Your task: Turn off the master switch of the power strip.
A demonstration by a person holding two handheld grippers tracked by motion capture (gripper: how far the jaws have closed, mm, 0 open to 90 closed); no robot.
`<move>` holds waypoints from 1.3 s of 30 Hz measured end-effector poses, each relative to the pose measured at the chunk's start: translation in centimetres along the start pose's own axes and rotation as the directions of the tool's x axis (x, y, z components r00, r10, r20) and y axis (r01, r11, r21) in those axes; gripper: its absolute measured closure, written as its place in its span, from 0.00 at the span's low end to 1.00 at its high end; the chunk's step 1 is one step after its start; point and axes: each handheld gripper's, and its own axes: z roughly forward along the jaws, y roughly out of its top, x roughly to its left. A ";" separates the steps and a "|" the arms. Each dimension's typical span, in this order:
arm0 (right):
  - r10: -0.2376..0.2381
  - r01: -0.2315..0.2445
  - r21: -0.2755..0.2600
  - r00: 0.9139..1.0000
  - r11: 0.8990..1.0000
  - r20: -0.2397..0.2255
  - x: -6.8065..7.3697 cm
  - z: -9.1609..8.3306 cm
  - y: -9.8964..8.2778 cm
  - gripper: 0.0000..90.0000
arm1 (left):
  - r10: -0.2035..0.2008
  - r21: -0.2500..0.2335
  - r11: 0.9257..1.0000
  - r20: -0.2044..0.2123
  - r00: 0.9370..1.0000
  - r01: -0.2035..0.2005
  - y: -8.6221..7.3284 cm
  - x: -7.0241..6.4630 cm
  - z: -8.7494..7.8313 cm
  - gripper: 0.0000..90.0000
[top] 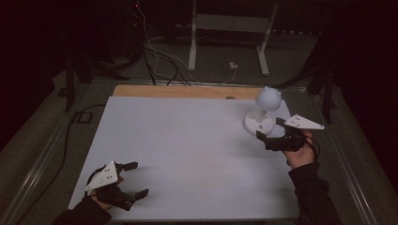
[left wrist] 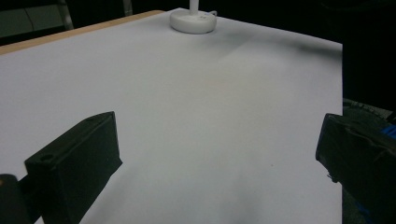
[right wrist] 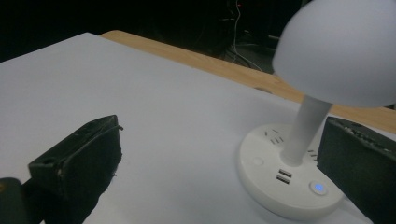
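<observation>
Right gripper view: lamp (right wrist: 299, 158) base shows blue btn, USB ports; both grippers' fingers spread, empty.

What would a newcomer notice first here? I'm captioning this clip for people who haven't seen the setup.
Probably the small white lamp with its round shade, standing at the far right of the white table; a blue light glows on its base. The open right gripper sits just beside that base, while the open left gripper waits near the front left corner.
</observation>
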 end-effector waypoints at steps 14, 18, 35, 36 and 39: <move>0.077 -0.080 0.026 0.992 0.996 0.097 -2.6 1.6 -0.3 0.00 | -0.009 -0.005 1.000 -0.001 1.000 0.009 0.0 0.1 0.0 0.00; 0.096 -0.100 0.027 0.988 0.995 0.122 -3.3 2.3 -0.5 0.00 | -0.008 -0.002 1.000 -0.001 1.000 0.008 0.0 0.1 0.0 0.00; 0.157 -0.171 0.041 0.960 0.984 0.233 -5.3 4.5 -1.2 0.12 | -0.019 -0.002 1.000 0.005 1.000 0.019 0.0 0.1 0.0 0.00; 0.162 -0.177 0.040 0.955 0.983 0.248 -5.4 4.7 -1.2 0.14 | -0.019 -0.002 1.000 0.005 1.000 0.019 0.0 0.1 0.0 0.00; 0.184 -0.204 0.047 0.947 0.978 0.263 -5.5 4.8 -1.1 0.18 | -0.018 -0.002 1.000 0.004 1.000 0.018 0.0 0.1 0.0 0.00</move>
